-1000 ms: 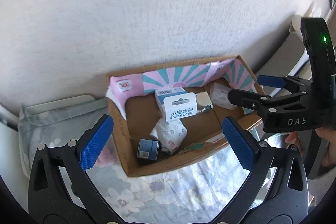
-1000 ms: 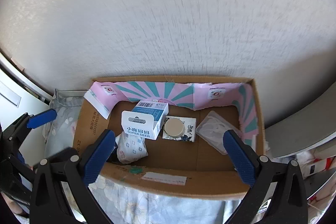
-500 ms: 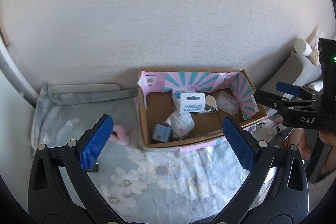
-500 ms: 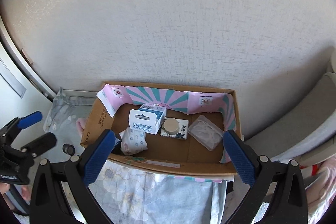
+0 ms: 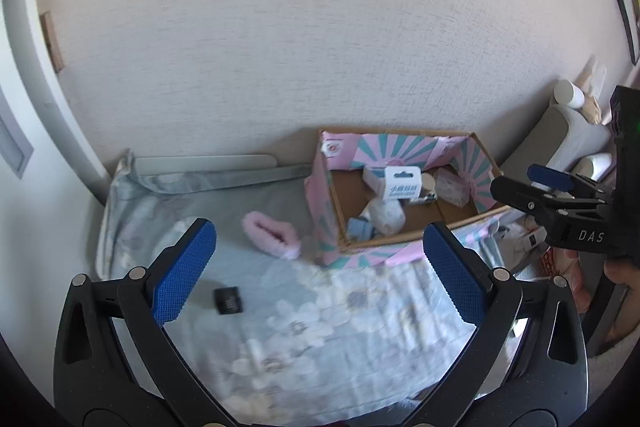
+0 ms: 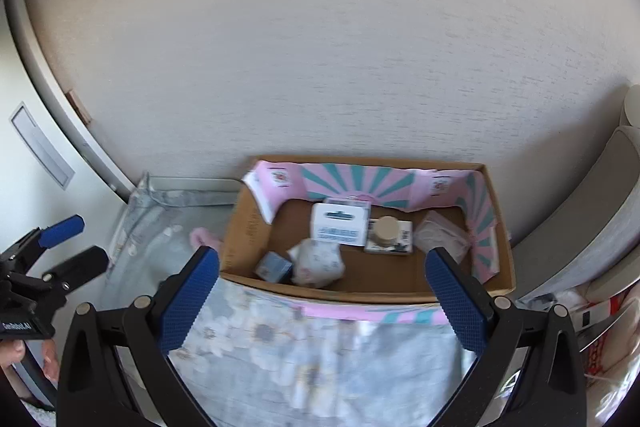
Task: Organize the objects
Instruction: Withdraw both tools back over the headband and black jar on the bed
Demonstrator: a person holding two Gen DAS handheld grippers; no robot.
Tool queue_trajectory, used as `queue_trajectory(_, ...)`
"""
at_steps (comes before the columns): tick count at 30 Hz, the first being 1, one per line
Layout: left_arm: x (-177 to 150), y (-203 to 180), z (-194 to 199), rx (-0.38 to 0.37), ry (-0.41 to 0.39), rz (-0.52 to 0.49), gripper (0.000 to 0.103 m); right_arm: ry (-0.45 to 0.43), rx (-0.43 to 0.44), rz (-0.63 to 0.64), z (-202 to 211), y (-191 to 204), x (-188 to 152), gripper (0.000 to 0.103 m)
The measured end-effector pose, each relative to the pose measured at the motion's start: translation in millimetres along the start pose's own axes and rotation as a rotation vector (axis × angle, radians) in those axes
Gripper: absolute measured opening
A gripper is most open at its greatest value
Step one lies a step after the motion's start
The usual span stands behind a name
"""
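A cardboard box (image 5: 456, 227) (image 6: 360, 295) with pink and teal lining stands against the wall on a floral cloth. Inside lie a white Super Deer carton (image 5: 402, 186) (image 6: 340, 225), a wrapped tissue pack (image 5: 386, 215) (image 6: 318, 263), a small blue box (image 5: 360, 228) (image 6: 273, 266), a round beige lid (image 6: 387, 228) and a clear plastic case (image 6: 440, 237). Outside, left of the box, lie a pink fluffy item (image 5: 271, 234) and a small black object (image 5: 229, 300). My left gripper (image 5: 320, 271) and right gripper (image 6: 322, 297) are both open and empty, held back above the cloth.
The floral cloth (image 5: 300, 327) covers a table set against a textured wall. A grey chair back (image 5: 560, 139) and a white roll (image 5: 570, 94) stand at the right. A white door frame (image 6: 48, 155) is at the left. Bags and clutter (image 6: 600, 315) lie low at the right.
Both grippers have drawn back and up from the box, so it looks smaller. The pink fluffy item and the black object on the cloth have come into the left view.
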State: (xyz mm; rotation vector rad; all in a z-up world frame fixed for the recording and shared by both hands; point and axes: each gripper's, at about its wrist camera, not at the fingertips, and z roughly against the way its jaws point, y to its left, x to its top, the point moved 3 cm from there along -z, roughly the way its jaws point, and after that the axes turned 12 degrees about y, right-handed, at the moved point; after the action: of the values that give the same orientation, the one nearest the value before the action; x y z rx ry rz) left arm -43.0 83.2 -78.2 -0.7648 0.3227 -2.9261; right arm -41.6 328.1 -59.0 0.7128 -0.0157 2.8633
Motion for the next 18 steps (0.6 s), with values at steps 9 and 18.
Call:
queue_trajectory(9,-24.1,44.6,21.0,0.009,-0.012,-0.027,0.103,-0.042,-0.008,-0.006,3.7,62.4,-19.6,0.103)
queue_trajectory(18,-38.9,77.7,29.8,0.002,-0.011,-0.038,0.103,-0.043,-0.035,-0.036,-1.1,92.4,-35.3,0.103)
